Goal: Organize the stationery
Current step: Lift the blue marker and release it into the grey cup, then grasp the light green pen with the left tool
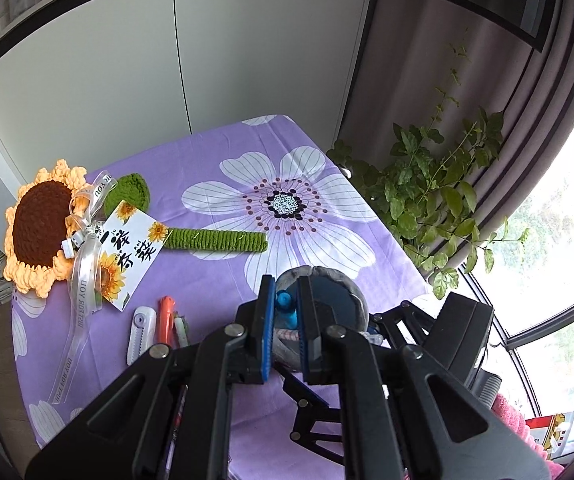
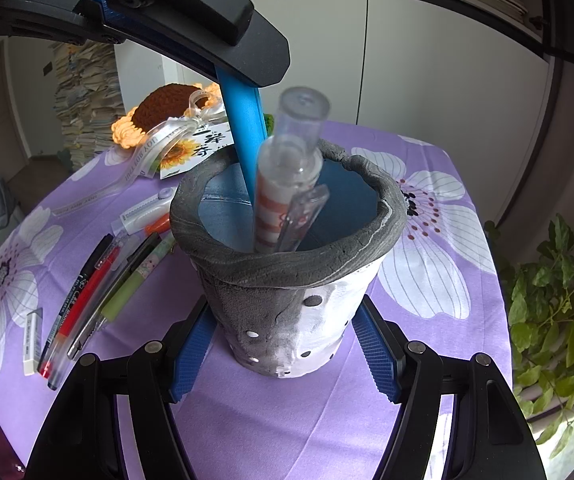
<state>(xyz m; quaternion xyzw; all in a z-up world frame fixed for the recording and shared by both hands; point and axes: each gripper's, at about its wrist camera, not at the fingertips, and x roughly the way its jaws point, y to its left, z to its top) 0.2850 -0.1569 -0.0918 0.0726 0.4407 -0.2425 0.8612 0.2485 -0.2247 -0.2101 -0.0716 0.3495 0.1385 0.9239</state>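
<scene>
A grey and white plush pen holder [image 2: 287, 312] stands upright on the purple flowered tablecloth [image 2: 427, 320], and my right gripper [image 2: 283, 308] is shut on its lower sides. My left gripper [image 1: 286, 286] reaches in from above, shut on a blue pen [image 1: 285, 306]. In the right wrist view the blue pen [image 2: 243, 132] slants down with its lower end inside the holder. A clear-capped pen with orange stripes [image 2: 287, 184] leans inside it too. To the holder's left, several loose pens [image 2: 87, 288], a white eraser [image 2: 31, 340], a white correction tape [image 1: 141, 334] and an orange pen-like item [image 1: 166, 320] lie on the cloth.
A crochet sunflower [image 1: 43, 228] with a green stem [image 1: 215, 239], a ribbon and a printed card [image 1: 131, 256] lies at the far left of the table. A leafy plant [image 1: 439, 192] stands off the table's right edge. White cabinet doors [image 1: 167, 60] rise behind.
</scene>
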